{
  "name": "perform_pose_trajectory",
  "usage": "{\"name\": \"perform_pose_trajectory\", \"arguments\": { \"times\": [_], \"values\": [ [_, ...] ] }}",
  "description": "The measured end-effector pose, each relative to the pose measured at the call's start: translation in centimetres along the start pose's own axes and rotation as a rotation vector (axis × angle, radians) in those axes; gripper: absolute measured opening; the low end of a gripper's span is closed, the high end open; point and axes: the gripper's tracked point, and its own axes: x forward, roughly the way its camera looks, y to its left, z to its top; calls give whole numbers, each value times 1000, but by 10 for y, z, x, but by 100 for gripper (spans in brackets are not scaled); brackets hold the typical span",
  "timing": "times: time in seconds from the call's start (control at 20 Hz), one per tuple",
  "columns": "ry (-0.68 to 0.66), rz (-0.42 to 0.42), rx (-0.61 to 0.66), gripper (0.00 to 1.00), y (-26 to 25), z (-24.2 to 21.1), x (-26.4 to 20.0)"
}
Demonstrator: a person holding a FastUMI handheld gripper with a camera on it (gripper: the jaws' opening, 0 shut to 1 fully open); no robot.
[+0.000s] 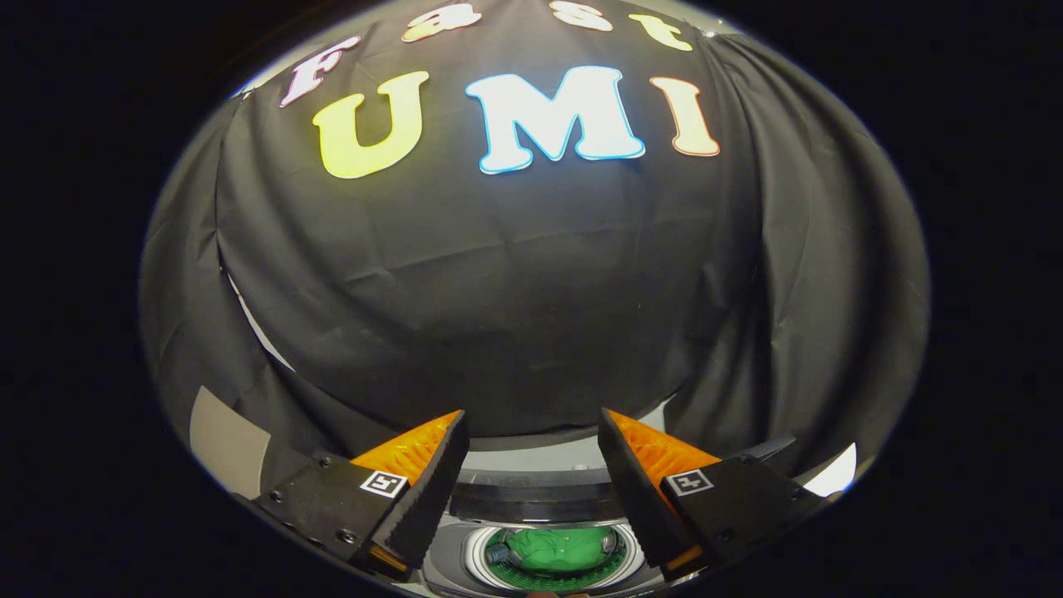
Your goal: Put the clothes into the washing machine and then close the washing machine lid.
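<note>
Gripper view: gripper (531, 428) hung above the washing machine (531, 498), its 2 fingers spread wide, gripping nothing — green clothes (558, 550) sat down in the drum (555, 573), seen between the fingers, lid open.

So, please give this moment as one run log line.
tongs: open, empty, above washing machine drum | green clothes: inside drum | lid: not yet closed

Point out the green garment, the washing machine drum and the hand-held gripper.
green garment (558, 550), gripper view, middle of the crumpled cloth
washing machine drum (480, 555), gripper view, pale rim of the opening
hand-held gripper (531, 432), gripper view, gap between its open fingertips
</note>
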Motion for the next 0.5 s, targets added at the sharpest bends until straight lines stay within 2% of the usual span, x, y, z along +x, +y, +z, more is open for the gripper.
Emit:
{"name": "perform_pose_trajectory", "arguments": {
  "times": [0.15,0.5],
  "values": [
    [81,0,-6,97,-2,-16,11],
    [102,8,-47,97,-2,-24,10]
  ]
}}
